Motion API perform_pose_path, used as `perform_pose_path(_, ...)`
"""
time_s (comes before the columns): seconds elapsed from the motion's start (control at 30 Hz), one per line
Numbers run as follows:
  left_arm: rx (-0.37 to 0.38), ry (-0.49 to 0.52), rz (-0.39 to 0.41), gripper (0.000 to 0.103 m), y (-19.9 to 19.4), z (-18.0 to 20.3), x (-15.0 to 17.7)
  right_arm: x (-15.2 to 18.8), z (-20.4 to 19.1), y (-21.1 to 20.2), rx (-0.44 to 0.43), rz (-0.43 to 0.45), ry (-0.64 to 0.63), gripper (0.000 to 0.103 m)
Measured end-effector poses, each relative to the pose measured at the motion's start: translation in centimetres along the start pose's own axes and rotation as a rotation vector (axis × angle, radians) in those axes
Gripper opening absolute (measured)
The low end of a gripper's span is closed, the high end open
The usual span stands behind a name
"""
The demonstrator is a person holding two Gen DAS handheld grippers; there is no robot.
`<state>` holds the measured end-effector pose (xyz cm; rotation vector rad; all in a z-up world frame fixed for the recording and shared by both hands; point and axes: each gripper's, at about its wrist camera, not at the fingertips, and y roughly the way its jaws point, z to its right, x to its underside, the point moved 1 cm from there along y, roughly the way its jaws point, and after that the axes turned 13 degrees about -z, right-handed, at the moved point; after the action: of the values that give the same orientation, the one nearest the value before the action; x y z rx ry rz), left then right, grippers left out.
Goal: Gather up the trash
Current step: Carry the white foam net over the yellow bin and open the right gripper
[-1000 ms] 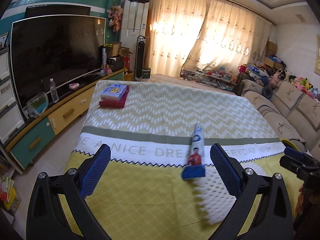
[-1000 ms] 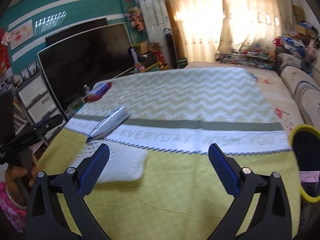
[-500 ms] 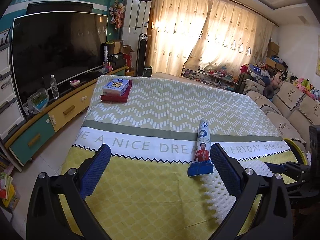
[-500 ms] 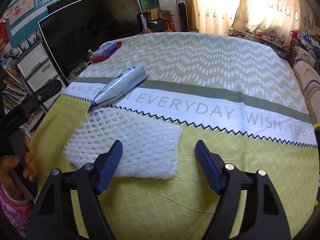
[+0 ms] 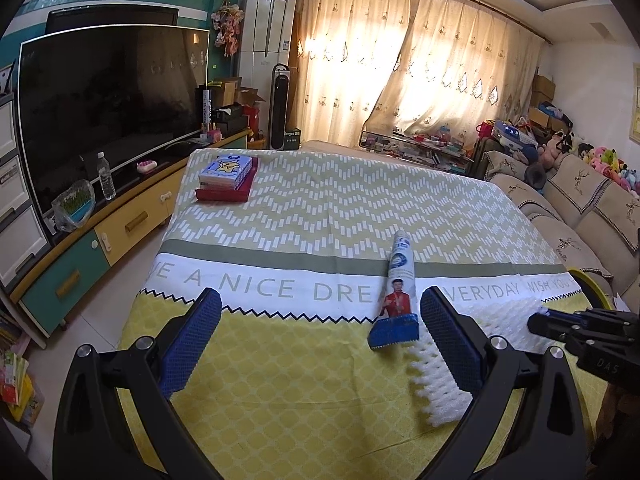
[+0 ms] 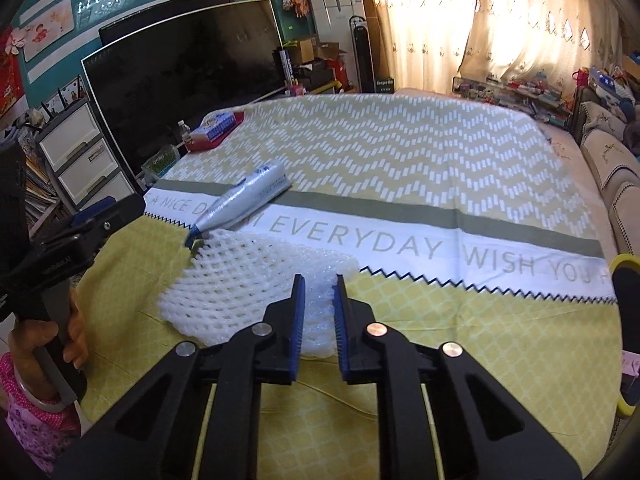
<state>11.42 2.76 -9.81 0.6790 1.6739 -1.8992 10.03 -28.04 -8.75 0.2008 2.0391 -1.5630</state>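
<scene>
A white foam net point(image 6: 240, 280) lies flat on the yellow part of the bedspread, and a toothpaste tube point(image 6: 248, 196) rests at its far left corner. My right gripper point(image 6: 319, 284) is closing on the net's near right edge, and the foam is bunched between its blue pads. In the left wrist view the tube point(image 5: 398, 288) lies just inside the right finger of my left gripper point(image 5: 320, 294). That gripper hovers open above the bed with nothing between its jaws. The net point(image 5: 440, 392) shows partly behind that finger, and the right gripper point(image 5: 538, 320) reaches in from the right.
A stack of books point(image 5: 226, 178) sits at the bed's far left corner. A yellow-rimmed bin point(image 6: 624, 264) stands by the bed's right edge. A TV cabinet point(image 5: 120, 220) runs along the left and a sofa point(image 5: 580, 200) along the right. A hand point(image 6: 52, 340) holds the left gripper point(image 6: 120, 208).
The right gripper's jaws went from wide apart to nearly together, and the gripper came down and forward onto the foam net's edge. The left gripper stayed open and barely moved.
</scene>
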Motion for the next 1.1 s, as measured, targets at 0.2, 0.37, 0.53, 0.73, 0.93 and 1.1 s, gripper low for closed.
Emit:
perform_pose_path(0.2, -0.005, 0.022, -0.009, 0.098, 0.3, 0.5, 0.0, 0.3, 0.7, -3.4, 0.047, 0.09, -0.005, 0.012)
perform_pose_path(0.37, 0.002, 0.055, -0.021, 0.098, 0.5, 1.7, 0.0, 0.5, 2.1, -5.9, 0.086, 0.156, 0.023, 0.012)
perform_pose_path(0.53, 0.016, 0.106, -0.036, 0.098, 0.9, 3.6, 0.0, 1.1, 5.1, -8.4, 0.156, 0.214, 0.086, 0.012)
perform_pose_path(0.73, 0.027, 0.174, -0.034, 0.098, 1.2, 6.3, -0.7, 2.5, 10.9, -11.7, 0.286, 0.283, 0.211, 0.012)
perform_pose_path(0.93, 0.049, 0.19, -0.03, 0.098, 1.3, 7.9, -1.2, 4.9, 18.0, -14.6, 0.446, 0.326, 0.356, 0.012)
perform_pose_path(1.1, 0.053, 0.202, -0.035, 0.098, 1.5, 8.7, -1.4, 6.8, 22.8, -14.9, 0.527, 0.323, 0.437, 0.012)
